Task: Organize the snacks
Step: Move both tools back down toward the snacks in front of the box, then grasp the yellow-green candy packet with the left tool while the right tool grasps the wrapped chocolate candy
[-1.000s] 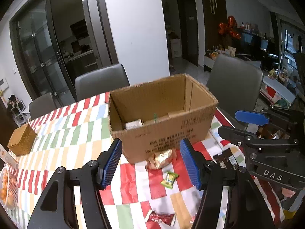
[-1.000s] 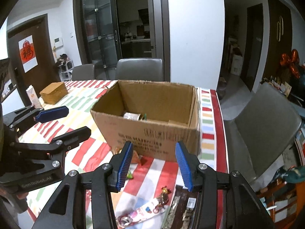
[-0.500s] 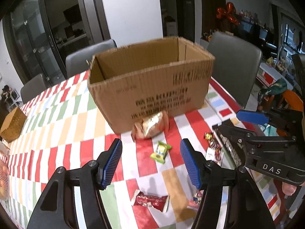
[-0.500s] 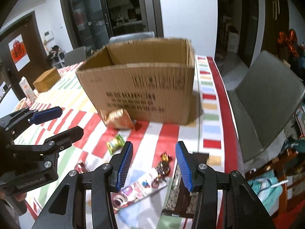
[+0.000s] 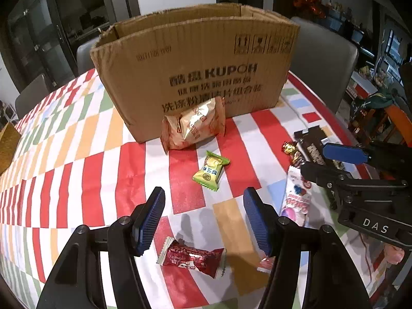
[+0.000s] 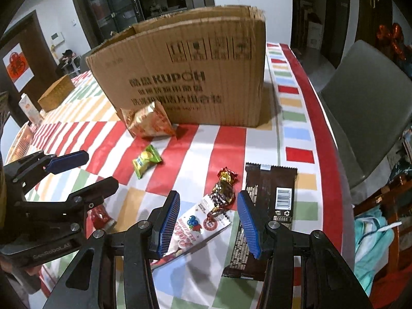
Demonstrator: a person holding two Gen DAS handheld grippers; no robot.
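Snacks loose on the bench point(image 5: 77, 139), carton point(image 5: 195, 72) at 12 o'clock. My left gripper point(image 5: 204, 221) spread, nothing between its fingers; red wrapper point(image 5: 191, 257) at 6, green candy point(image 5: 211, 170) at 12. My right gripper point(image 6: 207, 224) spread, nothing pinched, over white pouch point(image 6: 195, 225) and foil candy point(image 6: 224, 188); dark bar point(image 6: 267, 198) at 3.

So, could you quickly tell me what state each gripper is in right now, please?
Left gripper: open, holding nothing, above the red snack packet.
Right gripper: open, holding nothing, above the white candy packet.
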